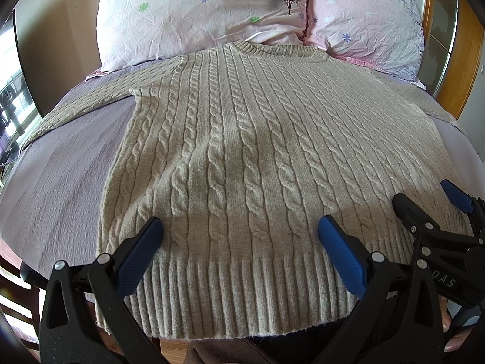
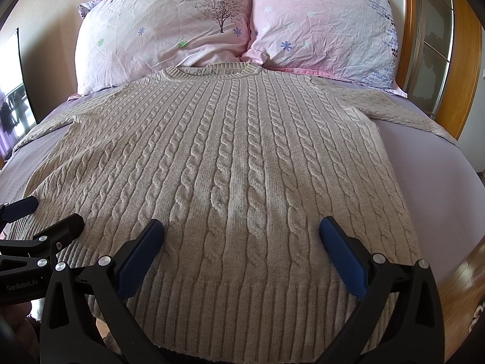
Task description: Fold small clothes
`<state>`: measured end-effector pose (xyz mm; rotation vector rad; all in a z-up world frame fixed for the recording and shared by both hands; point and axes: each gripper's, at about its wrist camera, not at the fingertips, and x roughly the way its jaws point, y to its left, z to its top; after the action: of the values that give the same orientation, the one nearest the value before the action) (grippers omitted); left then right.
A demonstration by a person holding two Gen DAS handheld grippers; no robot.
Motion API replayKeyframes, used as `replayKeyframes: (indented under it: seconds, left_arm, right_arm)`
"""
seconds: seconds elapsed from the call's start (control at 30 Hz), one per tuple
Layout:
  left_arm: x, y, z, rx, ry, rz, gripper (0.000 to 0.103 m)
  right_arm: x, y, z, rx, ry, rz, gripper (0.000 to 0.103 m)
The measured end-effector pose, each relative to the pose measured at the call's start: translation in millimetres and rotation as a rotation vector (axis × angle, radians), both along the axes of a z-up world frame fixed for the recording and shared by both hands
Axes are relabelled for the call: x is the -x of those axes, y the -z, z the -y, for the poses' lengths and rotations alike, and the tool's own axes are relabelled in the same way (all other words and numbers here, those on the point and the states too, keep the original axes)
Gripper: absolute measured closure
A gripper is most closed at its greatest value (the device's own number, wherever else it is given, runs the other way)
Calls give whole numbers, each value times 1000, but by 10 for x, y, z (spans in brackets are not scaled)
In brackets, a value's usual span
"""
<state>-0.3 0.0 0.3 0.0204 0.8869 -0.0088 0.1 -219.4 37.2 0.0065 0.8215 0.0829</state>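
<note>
A beige cable-knit sweater [image 1: 242, 139] lies flat on the bed, front up, collar toward the pillows, ribbed hem at the near edge, both sleeves spread out sideways. It also shows in the right wrist view [image 2: 230, 157]. My left gripper [image 1: 239, 227] is open above the hem, left of centre, holding nothing. My right gripper [image 2: 241, 227] is open above the hem, right of centre, holding nothing. The right gripper shows at the right of the left wrist view [image 1: 430, 200]. The left gripper shows at the left of the right wrist view [image 2: 48, 212].
The lilac bedsheet [image 1: 72, 157] covers the bed. Two pink floral pillows [image 2: 163, 27] [image 2: 324, 27] lie at the head. A wooden headboard frame [image 2: 463, 60] stands at the right. A window [image 1: 12, 97] is at the left. Wooden floor [image 2: 463, 285] shows beside the bed.
</note>
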Motion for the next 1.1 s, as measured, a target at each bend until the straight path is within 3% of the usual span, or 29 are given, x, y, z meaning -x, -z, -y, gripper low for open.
replayKeyframes:
  seconds: [0.57,0.7,0.8,0.83,0.87,1.0,1.03,1.1]
  left_arm:
    - [0,-1,1,-1,1,1,2]
    - [-2,-2,-5,-5,21,-2,2]
    - [-22,-4,-13,-12,63,-1,2]
    - [-18,-34,28,-14,73,-4,2]
    - [-44,-71,22,-15,88,-6,2]
    - [-165,-328,-161,46,132,108,2]
    - [-195,-379,-217,68,143,138,2]
    - [-317,-481,-372,123,151,195,2]
  right_arm:
    - [42,46,8,2,-3,1,1]
    - [-48,-20,151,-27,-78,-14,1]
    - [-133,-290,600,-155,-63,86,1]
    - [-227,-454,943,-216,-30,143,1]
    - [-262,-524,1109,-222,3,155,1]
    - [-718,-696,2137,-229,270,159,2]
    - [-880,-660,2528,-252,372,135,7]
    - [-1099,-574,3023,-296,498,90,30]
